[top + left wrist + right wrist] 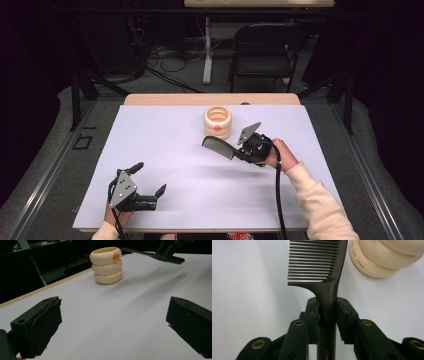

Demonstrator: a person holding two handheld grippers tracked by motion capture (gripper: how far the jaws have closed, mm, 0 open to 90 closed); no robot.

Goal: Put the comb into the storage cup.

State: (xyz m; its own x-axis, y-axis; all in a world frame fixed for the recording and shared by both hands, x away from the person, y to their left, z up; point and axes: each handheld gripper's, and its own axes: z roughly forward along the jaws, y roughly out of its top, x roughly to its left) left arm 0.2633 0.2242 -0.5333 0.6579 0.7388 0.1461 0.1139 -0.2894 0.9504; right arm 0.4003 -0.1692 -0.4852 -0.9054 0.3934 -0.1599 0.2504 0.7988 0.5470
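1. Progress, as I judge it: comb (pixel 220 147) is picked up and off the counter (pixel 165 150), carried near the cream ring-stack holder (pixel 218 122); dropping it into the holder's open top looks like what's left.
2. Left tool (pixel 149 180): jaws wide apart, nothing btwn them, low over the near-left part of the counter. My left hand (pixel 112 216) comes in from the bottom edge; tool points fwd and to the right, toward the holder.
3. Holder: upright at the far centre, orange dot on its front, well apart from the left tool.
4. Right tool (pixel 327 312): clamped on the comb's handle just below the teeth. Comb is roughly level, teeth end pointing left, just beside the holder, not touching it as far as I can tell.
5. Right hand (pixel 281 155): raised above the counter, sleeve coming in from bottom right.
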